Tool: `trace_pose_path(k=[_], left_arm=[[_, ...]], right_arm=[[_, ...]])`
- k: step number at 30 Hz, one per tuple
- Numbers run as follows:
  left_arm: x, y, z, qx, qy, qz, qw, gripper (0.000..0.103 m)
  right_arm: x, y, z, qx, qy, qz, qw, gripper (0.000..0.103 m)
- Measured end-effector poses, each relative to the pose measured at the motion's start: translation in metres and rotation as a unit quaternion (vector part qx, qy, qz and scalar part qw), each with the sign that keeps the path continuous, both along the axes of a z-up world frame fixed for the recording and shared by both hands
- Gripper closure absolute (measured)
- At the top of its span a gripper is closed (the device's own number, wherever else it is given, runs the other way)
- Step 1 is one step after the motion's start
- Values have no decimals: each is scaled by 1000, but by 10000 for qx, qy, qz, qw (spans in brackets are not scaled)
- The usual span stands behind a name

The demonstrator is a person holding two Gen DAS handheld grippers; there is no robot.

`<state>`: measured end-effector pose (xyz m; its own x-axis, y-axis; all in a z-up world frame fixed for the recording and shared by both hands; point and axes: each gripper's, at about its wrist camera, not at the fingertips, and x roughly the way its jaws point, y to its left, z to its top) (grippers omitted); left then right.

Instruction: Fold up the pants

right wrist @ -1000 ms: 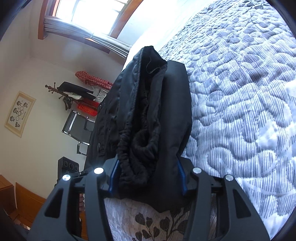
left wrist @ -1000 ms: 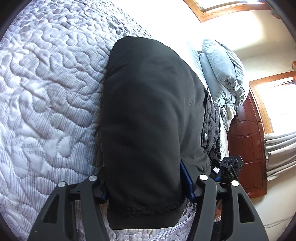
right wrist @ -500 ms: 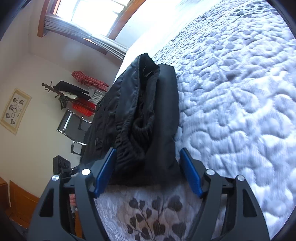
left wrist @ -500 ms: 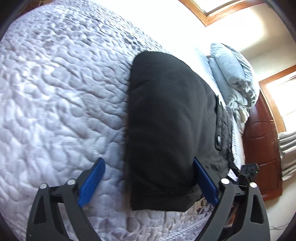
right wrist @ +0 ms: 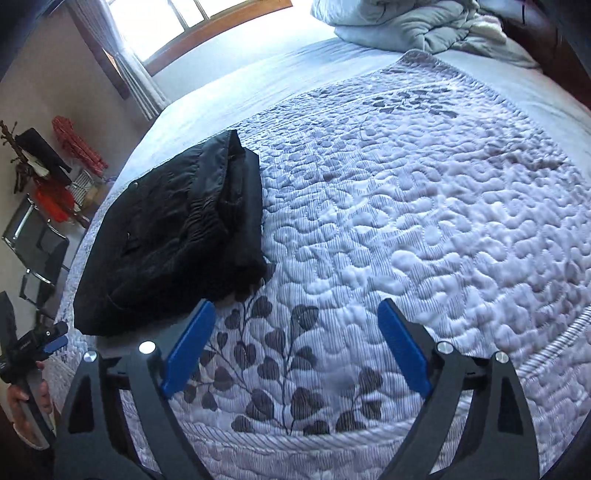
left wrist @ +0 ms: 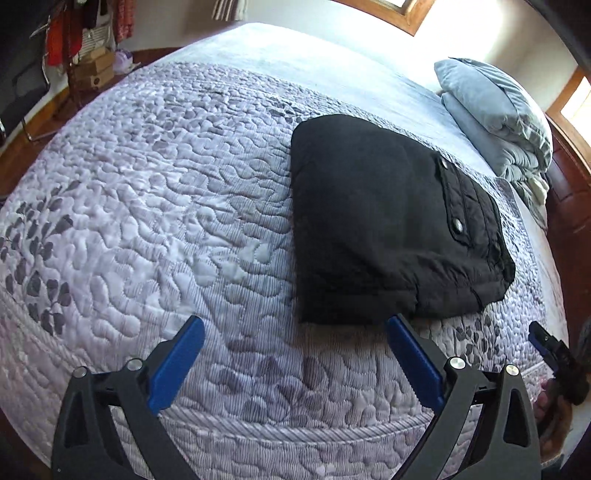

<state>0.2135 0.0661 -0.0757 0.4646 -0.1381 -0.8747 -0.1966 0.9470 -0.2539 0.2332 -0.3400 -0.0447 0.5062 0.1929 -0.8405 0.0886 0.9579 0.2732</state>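
Both tools (left wrist: 293, 356) (right wrist: 297, 341) wide open, empty.

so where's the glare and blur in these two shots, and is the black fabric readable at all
Left wrist: window glare washes out the far sheet; pants are near featureless black apart from snaps; strong fisheye bulge in the quilt. Right wrist: bright window; quilt slightly smeared on the right; pants show folds and waistband gathers.
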Motion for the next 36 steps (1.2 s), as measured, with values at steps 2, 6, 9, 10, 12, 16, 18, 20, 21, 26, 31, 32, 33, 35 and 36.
trace_pose_path(k=[2,6,9,10,12,16,18,20,21,26,31,32,33,35,36], left_arm=[[-10,-12,10,141,-20,-94,9999,4],[-27,-28,29,330,-129,-267,9990,4],[-40,-37,41,448,-231,-320,9982,4],[-46,-39,47,437,-281,-331,9981,4],[-54,-42,54,401,-358,-318,9981,4],[-70,-47,69,375,-465,-320,9977,4],[-77,-51,76,421,-518,-352,9971,4],[-83,-56,83,517,-564,-425,9962,4],[-85,-58,85,571,-584,-453,9956,4],[-96,-67,97,803,-718,-543,9927,4],[-102,-73,105,889,-821,-609,9908,4],[-103,-74,107,905,-839,-613,9905,4],[-104,-75,108,913,-855,-619,9902,4],[-106,-75,110,920,-863,-608,9902,4],[-106,-75,111,934,-876,-594,9900,4]], right_arm=[[-13,16,13,-232,-17,-2,9997,11],[-25,45,30,-501,-30,89,9987,9],[-35,63,46,-832,-115,60,9964,8],[-39,67,52,-924,-167,51,9956,6],[-47,72,62,-1005,-234,8,9947,5],[-60,82,73,-982,-209,7,9949,5],[-66,87,77,-1007,-181,34,9947,5],[-72,93,80,-1017,-164,52,9947,5],[-75,95,83,-1001,-179,51,9948,5],[-84,104,94,-1169,-186,55,9930,5],[-91,114,103,-1345,-232,77,9906,5],[-92,115,103,-1352,-229,64,9905,5],[-93,116,104,-1342,-219,57,9907,5],[-94,118,106,-1293,-191,69,9914,5],[-94,119,107,-1280,-192,76,9916,5]])
